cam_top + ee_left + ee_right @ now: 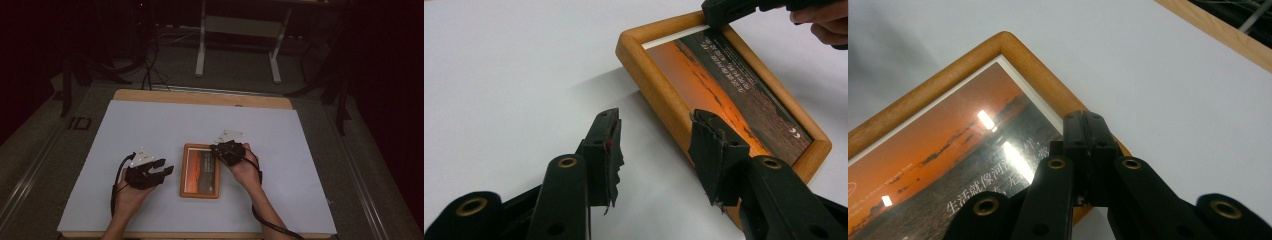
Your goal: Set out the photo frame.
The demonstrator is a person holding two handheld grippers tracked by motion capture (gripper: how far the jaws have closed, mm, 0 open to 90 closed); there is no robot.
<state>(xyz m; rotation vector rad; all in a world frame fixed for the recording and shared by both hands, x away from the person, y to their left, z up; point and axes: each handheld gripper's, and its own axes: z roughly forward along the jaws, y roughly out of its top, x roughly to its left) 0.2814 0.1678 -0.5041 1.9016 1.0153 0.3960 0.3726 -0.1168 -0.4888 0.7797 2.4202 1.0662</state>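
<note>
- A wooden picture frame (200, 171) holding an orange sunset print lies flat on the white table cover (150, 125), glass up, between the two hands and within reach of both.
- The right gripper (226, 151) has its jaws pressed together with nothing between them. Their joined tips sit over the frame's far right corner, right at the wooden edge (1063, 95); whether they rest on the wood or hover just above it cannot be told.
- Judged from that pose, the closed tips serve as a blunt point to pin or nudge the corner rather than to pinch it, which would steady the frame while the other hand comes in.
- The left gripper (162, 169) stands partly open and holds nothing. In the left gripper view its right-hand fingertip (711, 150) sits over the frame's near long rail, and its left-hand fingertip (605, 150) is over bare cover just beside that rail.
- That gap straddles the rail's outer edge, so the left jaws look lined up to close on the frame's side; no pad presses the wood yet.
- The frame's print (724, 85) carries small lettering along its dark lower band, too fine to read.
</note>
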